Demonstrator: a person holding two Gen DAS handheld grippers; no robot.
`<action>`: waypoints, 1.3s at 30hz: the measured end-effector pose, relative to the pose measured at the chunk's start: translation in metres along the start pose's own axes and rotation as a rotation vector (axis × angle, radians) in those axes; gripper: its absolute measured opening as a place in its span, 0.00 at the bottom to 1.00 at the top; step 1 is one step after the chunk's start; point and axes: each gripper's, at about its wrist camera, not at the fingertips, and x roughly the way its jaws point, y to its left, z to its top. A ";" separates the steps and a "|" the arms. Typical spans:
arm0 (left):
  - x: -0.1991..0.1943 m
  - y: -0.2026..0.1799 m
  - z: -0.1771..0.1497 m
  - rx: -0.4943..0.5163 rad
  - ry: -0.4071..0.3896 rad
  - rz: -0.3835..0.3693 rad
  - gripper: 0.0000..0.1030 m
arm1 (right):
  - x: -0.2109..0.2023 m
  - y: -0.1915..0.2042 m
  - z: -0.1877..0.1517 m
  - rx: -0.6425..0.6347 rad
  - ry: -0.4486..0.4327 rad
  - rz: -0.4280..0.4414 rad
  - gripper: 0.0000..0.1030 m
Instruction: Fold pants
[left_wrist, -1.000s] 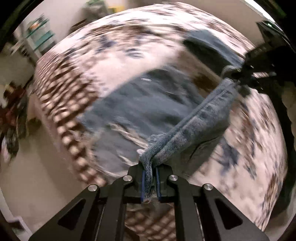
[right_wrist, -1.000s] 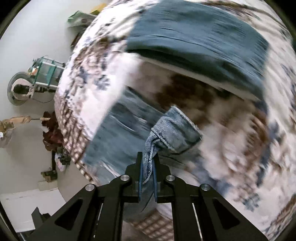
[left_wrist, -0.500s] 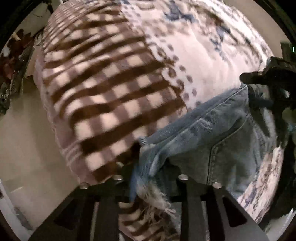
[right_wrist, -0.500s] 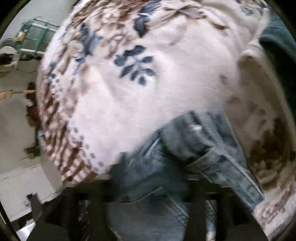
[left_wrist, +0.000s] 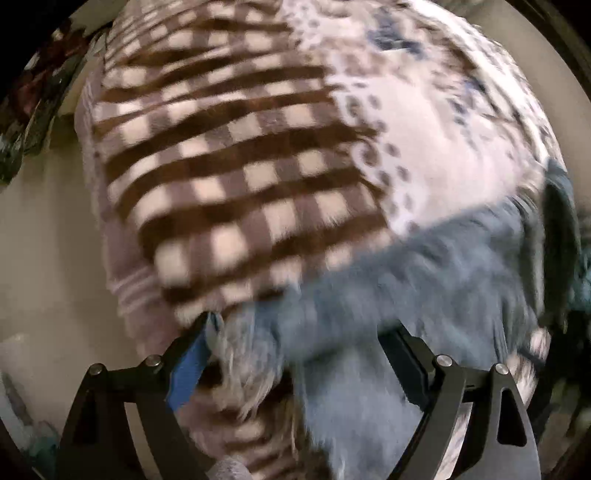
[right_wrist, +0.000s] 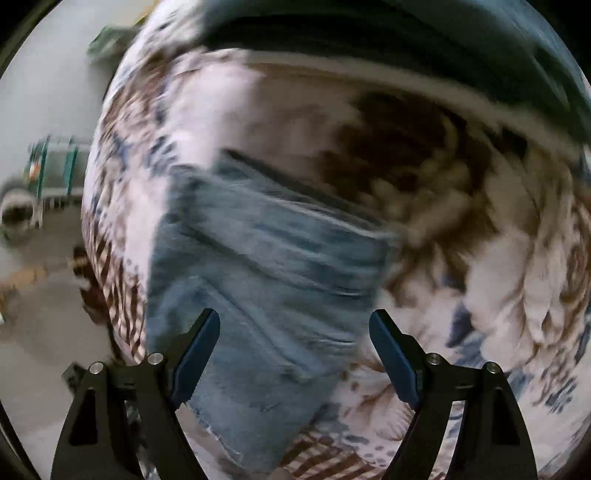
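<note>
The blue denim pants lie folded on a patterned blanket that covers a bed. In the right wrist view my right gripper is open and empty, its fingers spread just above the denim. In the left wrist view my left gripper is open too, with the denim lying between and beyond its fingers, close to a frayed hem. The view is blurred by motion.
The blanket has a brown and white check part near the bed's edge, with bare floor beyond. A dark teal cloth lies at the far side of the bed. A shelf unit stands by the wall.
Both grippers were shut on the denim a second ago. They carried it down onto the blanket and opened. The pants now lie loose and the right gripper has drawn back a little.
</note>
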 end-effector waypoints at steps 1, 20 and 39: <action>0.010 0.002 0.007 -0.019 0.019 0.006 0.85 | 0.006 -0.009 0.002 0.023 0.005 0.011 0.81; -0.035 0.018 -0.098 -0.233 0.092 -0.203 0.88 | 0.035 -0.040 0.015 0.039 0.064 0.135 0.65; 0.037 -0.015 -0.155 -0.846 0.323 -0.537 0.85 | 0.057 -0.037 0.021 0.052 0.120 0.227 0.65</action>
